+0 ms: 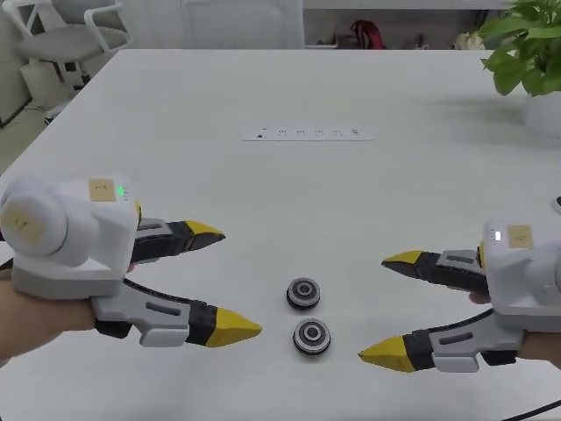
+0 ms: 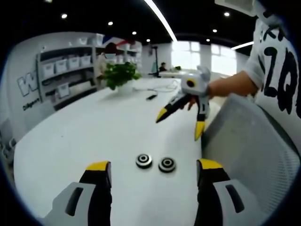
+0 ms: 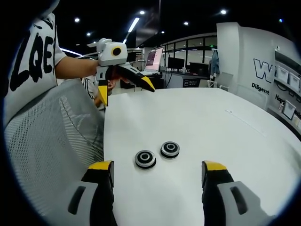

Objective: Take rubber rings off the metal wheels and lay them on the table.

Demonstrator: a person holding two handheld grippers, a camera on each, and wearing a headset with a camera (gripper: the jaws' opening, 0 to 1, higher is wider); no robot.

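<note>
A wide white tabletop point(image 1: 289, 202) stretches from the near edge away to a far edge. Over its near part, a person holds two white and grey tools with yellow-tipped jaws. The left hand-held gripper point(image 1: 237, 282) hangs at the near left, its jaws spread wide apart and holding nothing. The right hand-held gripper point(image 1: 375, 307) hangs at the near right, pointing toward the other, its jaws likewise spread wide and empty. A leafy green plant point(image 1: 526, 44) stands at the far right corner. A flat white power strip point(image 1: 308, 133) lies toward the far middle of the tabletop. Between the two sets of jaw tips, touching neither, two small metal wheels lie flat just beside each other: the far wheel point(image 1: 303, 294) and the near wheel point(image 1: 312, 336). Each wears a dark rubber ring point(image 1: 297, 337) around its rim.
</note>
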